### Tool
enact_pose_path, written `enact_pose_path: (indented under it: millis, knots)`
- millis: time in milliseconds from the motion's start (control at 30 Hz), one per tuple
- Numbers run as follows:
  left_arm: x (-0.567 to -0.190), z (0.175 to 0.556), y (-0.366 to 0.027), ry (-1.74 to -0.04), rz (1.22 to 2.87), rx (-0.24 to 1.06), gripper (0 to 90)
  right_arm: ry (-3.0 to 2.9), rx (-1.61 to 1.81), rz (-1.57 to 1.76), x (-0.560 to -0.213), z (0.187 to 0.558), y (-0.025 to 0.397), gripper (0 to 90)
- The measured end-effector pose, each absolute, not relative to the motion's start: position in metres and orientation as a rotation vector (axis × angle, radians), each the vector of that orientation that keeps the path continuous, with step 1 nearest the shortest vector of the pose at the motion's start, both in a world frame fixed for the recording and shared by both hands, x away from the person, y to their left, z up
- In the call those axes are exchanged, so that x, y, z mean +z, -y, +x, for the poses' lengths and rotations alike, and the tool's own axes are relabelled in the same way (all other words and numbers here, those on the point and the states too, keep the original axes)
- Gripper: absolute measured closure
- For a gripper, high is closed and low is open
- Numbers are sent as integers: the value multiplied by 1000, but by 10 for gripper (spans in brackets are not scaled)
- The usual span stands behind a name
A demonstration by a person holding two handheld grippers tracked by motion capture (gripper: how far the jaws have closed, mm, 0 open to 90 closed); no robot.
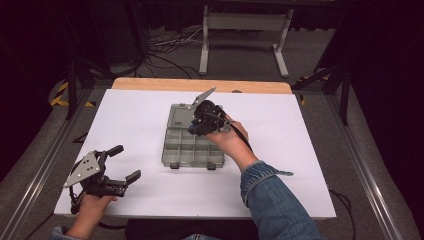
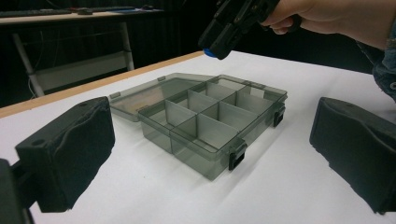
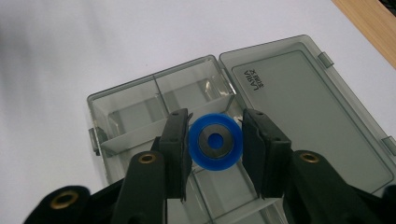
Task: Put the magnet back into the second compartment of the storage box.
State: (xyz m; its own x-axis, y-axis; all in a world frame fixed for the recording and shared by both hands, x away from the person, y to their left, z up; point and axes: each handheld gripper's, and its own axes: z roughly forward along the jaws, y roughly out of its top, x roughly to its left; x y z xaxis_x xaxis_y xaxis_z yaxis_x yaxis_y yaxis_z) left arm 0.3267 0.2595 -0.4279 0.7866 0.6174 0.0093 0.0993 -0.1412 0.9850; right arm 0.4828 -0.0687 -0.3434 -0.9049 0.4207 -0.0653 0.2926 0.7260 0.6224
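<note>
**Blue wheel hanging over the open organizer box**

You're holding a small blue wheel (image 3: 215,142), blue rim with a grey metal hub, pinched between the two jaws of your right gripper (image 3: 215,149), and the jaws are pressing on either side of it. In the right gripper view it's hanging right above the divided compartments of the smoky grey organizer box (image 3: 140,116). From the left gripper view you're catching just a blue edge (image 2: 208,52) peeking out under the right gripper (image 2: 229,28), and it's sitting clear above the box (image 2: 201,121), not touching it.

The box is lying open near the middle of the table, its lid (image 3: 303,107) folded flat away from you, two dark latches (image 2: 237,154) facing your side. The compartments are looking empty in every view.

Your right hand (image 1: 230,140) is reaching in over the box's right side, denim sleeve (image 1: 272,200) trailing behind it. Your left gripper (image 1: 122,162) is resting well apart at the near left of the table, jaws spread wide with nothing between them, pointing toward the box.

The white table top (image 1: 300,150) is carrying all this, a wooden edge (image 1: 150,84) showing along its far side. Beyond it, the room is staying dark: cables on the grey floor (image 1: 170,47) and a white frame stand (image 1: 245,35).
</note>
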Motion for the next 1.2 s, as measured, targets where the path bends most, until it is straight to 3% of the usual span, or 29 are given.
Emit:
enact_pose_path:
  millis: [1200]
  knots:
    - [-429, 328, -260, -572, 1675, 487, 8, -2823, 810, 608, -398, 512, 41, 629]
